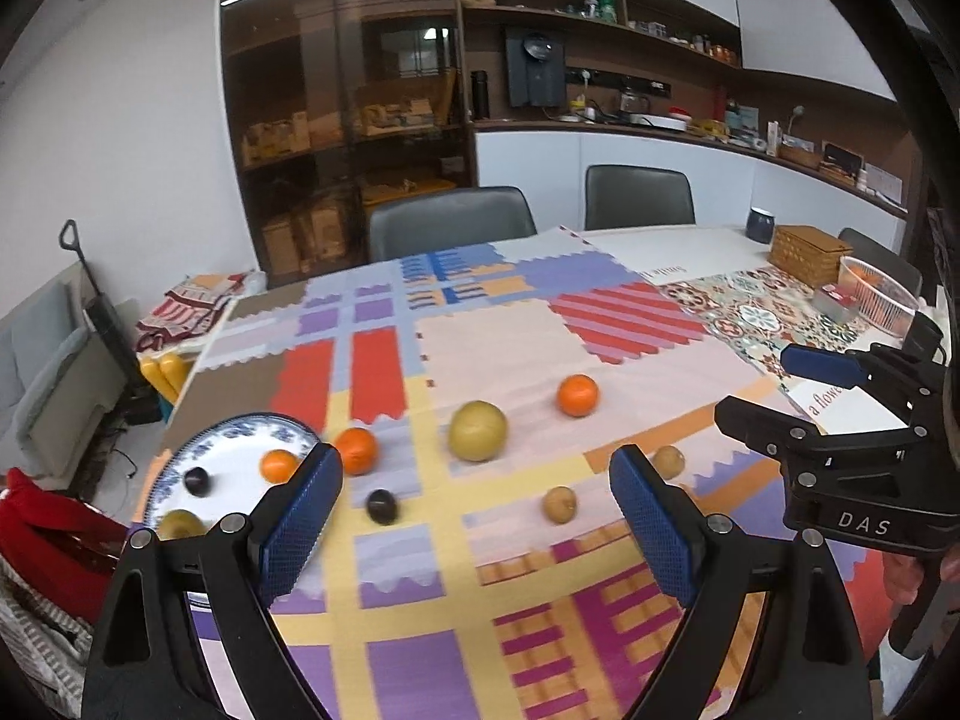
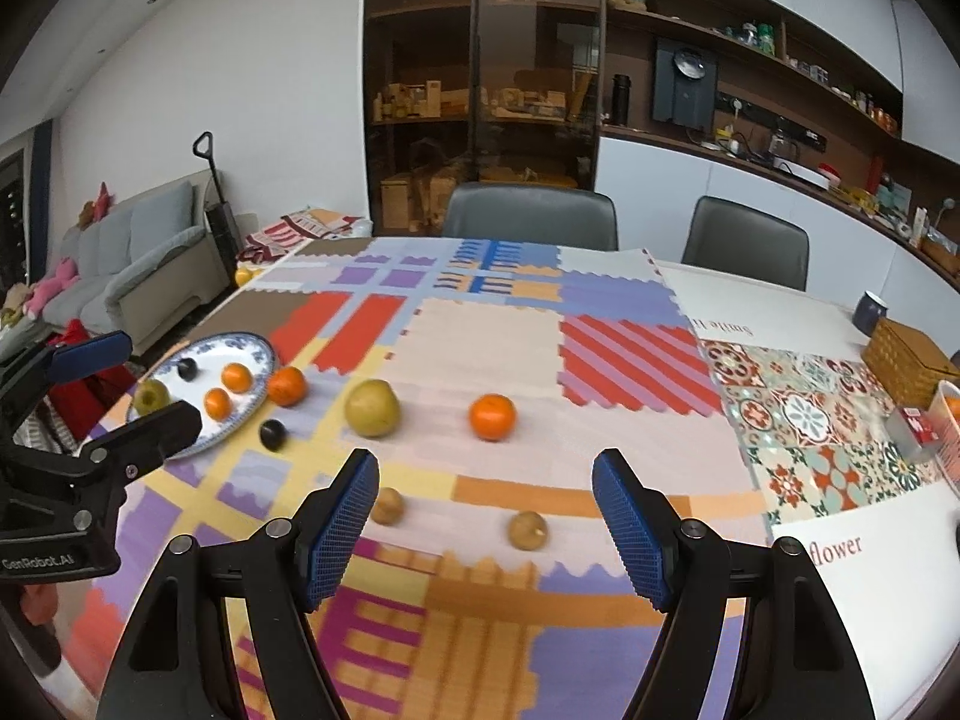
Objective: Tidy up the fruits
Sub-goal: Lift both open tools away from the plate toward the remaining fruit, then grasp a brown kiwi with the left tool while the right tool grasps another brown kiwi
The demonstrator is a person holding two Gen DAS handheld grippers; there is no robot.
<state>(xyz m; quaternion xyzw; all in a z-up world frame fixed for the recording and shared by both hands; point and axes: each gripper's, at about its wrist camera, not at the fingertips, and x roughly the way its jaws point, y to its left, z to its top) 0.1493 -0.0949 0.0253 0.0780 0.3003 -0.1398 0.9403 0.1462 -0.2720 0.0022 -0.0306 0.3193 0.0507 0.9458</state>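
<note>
Both the left gripper (image 1: 474,498) and right gripper (image 2: 485,507) are held spread and empty above the patchwork tablecloth (image 2: 492,336); small brown round fruits (image 2: 527,530) lie between the right gripper's fingers, the blue-patterned white plate (image 2: 204,354) far left

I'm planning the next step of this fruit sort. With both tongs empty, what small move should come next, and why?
Probably ease the left tongs forward over the dark plum and close on it. Its jaws stand open and empty, the plum lies loose on the cloth nearest the plate, and the plate already holds another plum, so the carry is short.
</note>
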